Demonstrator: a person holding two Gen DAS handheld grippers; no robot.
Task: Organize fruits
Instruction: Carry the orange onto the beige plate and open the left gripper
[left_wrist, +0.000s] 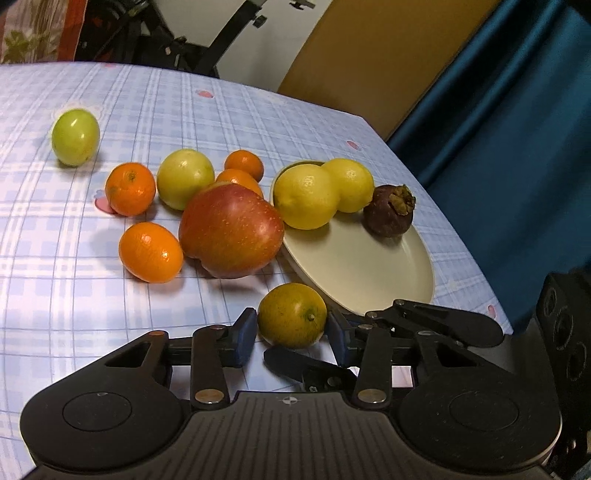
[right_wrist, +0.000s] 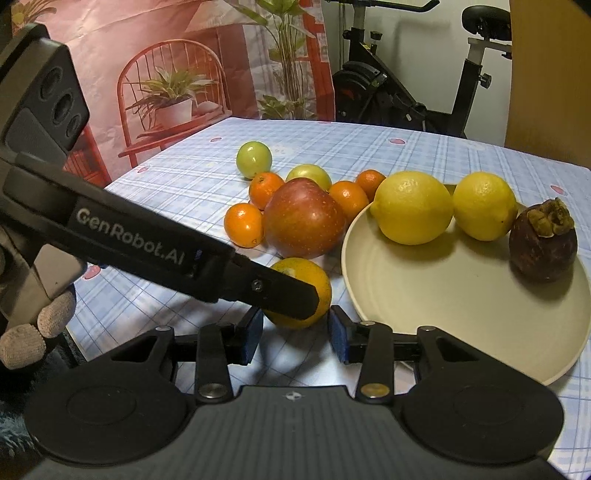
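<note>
My left gripper (left_wrist: 291, 334) clamps the round greenish-orange citrus (left_wrist: 291, 315); lift straight, clear the red apple (left_wrist: 231, 230), lower gently onto the cream plate (left_wrist: 369, 273). My right gripper (right_wrist: 296, 338) is closed, empty.

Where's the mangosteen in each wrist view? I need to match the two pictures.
Left wrist: mangosteen right of centre, on the far right part of the plate.
Right wrist: mangosteen at the far right edge, on the plate.
Shared landmark: the two lemons just left of it.
</note>
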